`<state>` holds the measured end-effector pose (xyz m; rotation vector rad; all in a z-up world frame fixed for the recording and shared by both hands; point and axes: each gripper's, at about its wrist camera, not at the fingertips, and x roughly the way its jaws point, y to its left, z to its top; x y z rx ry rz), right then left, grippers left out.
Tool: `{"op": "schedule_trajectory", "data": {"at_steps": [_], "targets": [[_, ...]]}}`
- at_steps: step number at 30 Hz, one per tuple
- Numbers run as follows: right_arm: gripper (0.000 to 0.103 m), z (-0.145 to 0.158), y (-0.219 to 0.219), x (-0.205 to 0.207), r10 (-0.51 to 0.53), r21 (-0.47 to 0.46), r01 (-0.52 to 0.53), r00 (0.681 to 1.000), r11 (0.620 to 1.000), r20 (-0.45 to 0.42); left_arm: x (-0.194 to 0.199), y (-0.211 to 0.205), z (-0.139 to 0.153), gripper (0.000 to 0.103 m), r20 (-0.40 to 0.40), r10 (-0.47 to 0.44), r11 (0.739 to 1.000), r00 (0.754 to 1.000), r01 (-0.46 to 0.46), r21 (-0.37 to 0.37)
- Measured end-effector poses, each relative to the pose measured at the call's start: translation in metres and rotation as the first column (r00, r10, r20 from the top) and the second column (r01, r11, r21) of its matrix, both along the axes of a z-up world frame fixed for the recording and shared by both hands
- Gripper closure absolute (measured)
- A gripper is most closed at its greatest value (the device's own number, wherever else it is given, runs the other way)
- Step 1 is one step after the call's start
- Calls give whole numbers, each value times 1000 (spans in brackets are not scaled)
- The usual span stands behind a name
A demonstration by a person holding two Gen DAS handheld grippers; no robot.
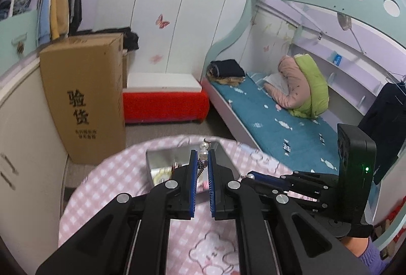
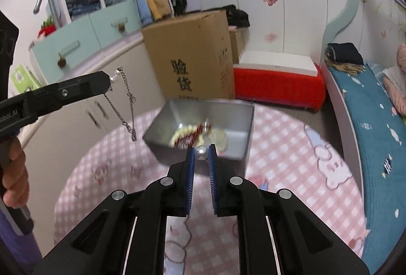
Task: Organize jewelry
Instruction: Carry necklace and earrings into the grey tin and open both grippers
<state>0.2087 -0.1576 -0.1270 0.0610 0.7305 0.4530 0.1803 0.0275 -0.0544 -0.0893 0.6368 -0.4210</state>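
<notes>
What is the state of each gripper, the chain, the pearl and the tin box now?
left gripper: shut on the pearl chain.
pearl chain: lifted, dangling free.
right gripper: shut on a pearl earring.
pearl earring: pinched at the fingertips.
tin box: open, jewelry inside.

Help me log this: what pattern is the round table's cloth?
Pink-and-white checked tablecloth with cartoon bears, clearest in the right wrist view.

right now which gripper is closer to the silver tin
Right. The right gripper hovers at the silver tin's near rim; the left gripper is off to its left side.
</notes>
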Motion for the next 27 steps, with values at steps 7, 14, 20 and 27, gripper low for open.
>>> {"op": "schedule_trajectory", "data": {"at_steps": [7,14,20,27], "targets": [[91,4,-2,27,-13,30,13,1000,999,-11,39,-17,-7,97,-36,4,1000,999,-3,29],[91,-15,3,48,-7,36,9,998,999,-58,72,-22,-62,97,-178,15,998,984,-4,59],[91,-35,7,62,-5,34,9,994,999,-106,80,-19,-87,96,-234,31,997,972,-15,71],[91,-49,13,68,-4,37,9,991,999,-136,78,-13,-90,95,-235,35,998,971,-20,65]]}}
